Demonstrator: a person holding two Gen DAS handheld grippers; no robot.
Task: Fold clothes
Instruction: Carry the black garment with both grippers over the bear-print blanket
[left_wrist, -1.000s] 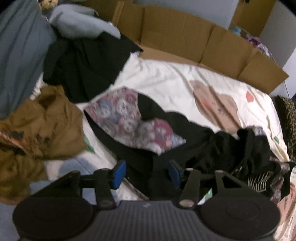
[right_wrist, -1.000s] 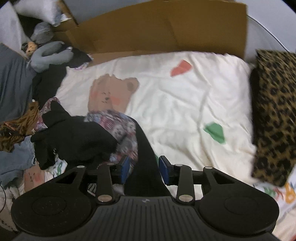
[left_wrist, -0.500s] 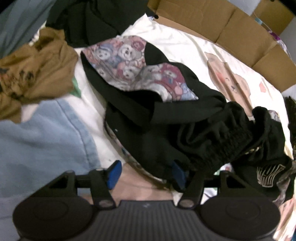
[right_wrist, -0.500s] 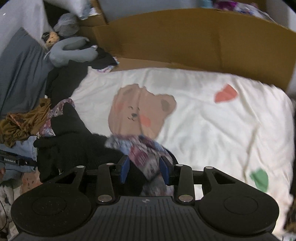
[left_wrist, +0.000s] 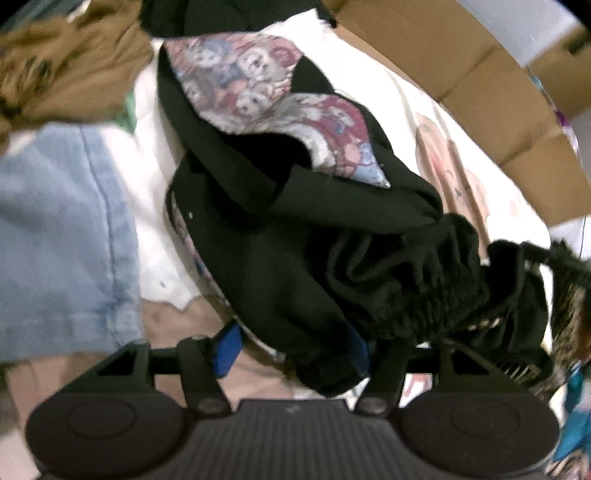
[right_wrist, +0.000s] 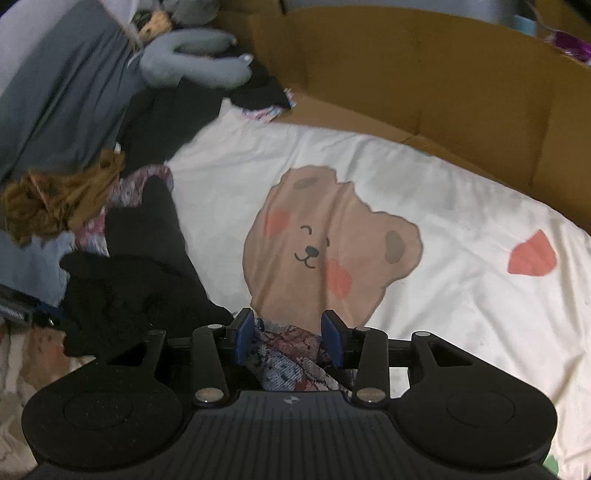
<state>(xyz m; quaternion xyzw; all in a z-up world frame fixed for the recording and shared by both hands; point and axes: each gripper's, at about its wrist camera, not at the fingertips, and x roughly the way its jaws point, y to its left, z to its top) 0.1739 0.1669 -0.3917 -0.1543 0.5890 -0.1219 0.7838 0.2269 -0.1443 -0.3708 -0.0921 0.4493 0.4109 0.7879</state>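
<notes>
The black bear-print garment (left_wrist: 295, 206) lies crumpled and unfolded on the bed (right_wrist: 424, 192), its cloth between the wide-open left gripper (left_wrist: 291, 347) and right gripper (right_wrist: 288, 334) fingers.

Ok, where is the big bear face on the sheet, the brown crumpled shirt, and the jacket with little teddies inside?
bear face (right_wrist: 325, 251), right wrist view, on its nose and mouth.
brown shirt (left_wrist: 74, 70), left wrist view, on its crumpled middle.
teddy-lined black jacket (left_wrist: 258, 77), left wrist view, on the teddy-print lining.

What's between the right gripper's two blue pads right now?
In the right wrist view, patterned fabric of the black garment sits between the right gripper pads.
</notes>
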